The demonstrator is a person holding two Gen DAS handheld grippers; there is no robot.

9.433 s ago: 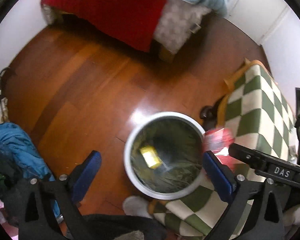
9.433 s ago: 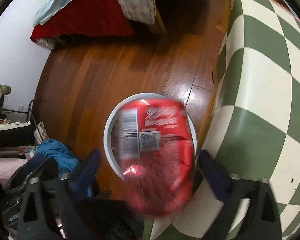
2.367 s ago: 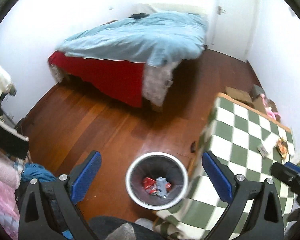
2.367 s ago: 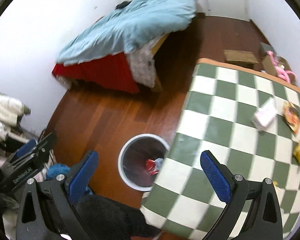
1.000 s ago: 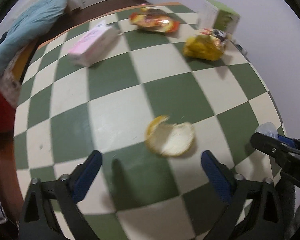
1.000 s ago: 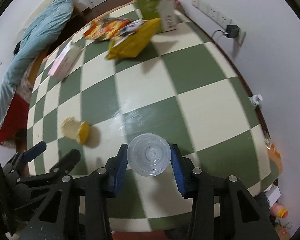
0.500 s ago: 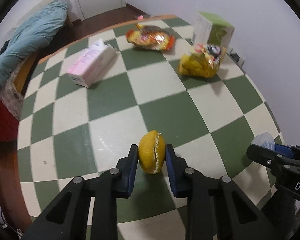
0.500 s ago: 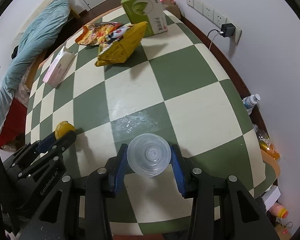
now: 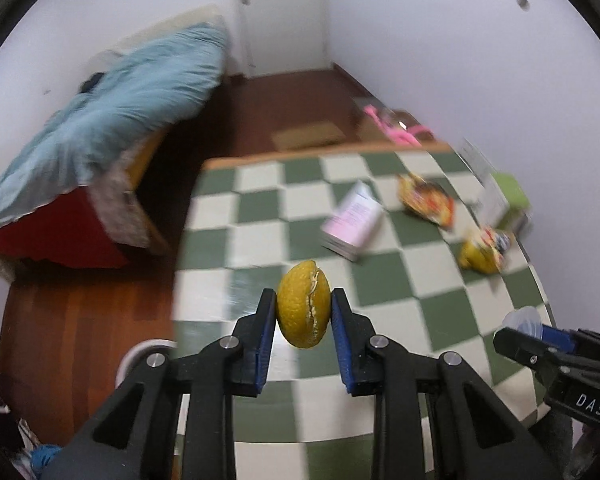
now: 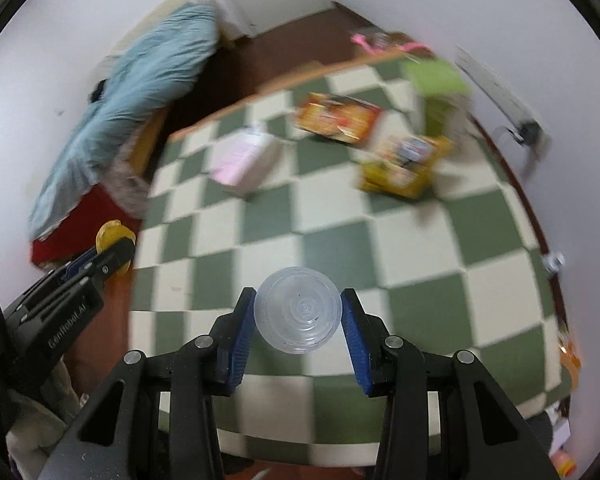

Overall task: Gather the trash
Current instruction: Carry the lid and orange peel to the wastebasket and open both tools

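I have the left gripper (image 9: 304, 312) clamped on a piece of yellow fruit peel (image 9: 303, 304). The peel is folded shut between the two blue pads, with its torn seam facing the camera. Pinching it folded keeps it compact and stops it springing open in transit.

The right gripper (image 10: 298, 316) is closed on a clear plastic cup (image 10: 298, 310), gripped across its sides with the base pointing forward. Holding the cup by the wall, not the rim, gives both pads a flat bearing surface.

Both loads are lifted clear above the checkered table (image 9: 260, 236). I judge this to be the carry stage: both pieces are picked and neither is binned yet.

The white rim of the trash bin (image 9: 140, 356) shows on the wooden floor just beside the near left corner of the table, below the left gripper. That is the drop point.

Remaining on the table, well apart from both grippers:
- a pink tissue pack (image 9: 352, 226);
- an orange snack bag (image 9: 426, 202);
- a yellow snack bag (image 9: 482, 250);
- a green box (image 9: 508, 200) at the far edge by the wall.

Both views are motion-blurred, so I cannot read finer detail.
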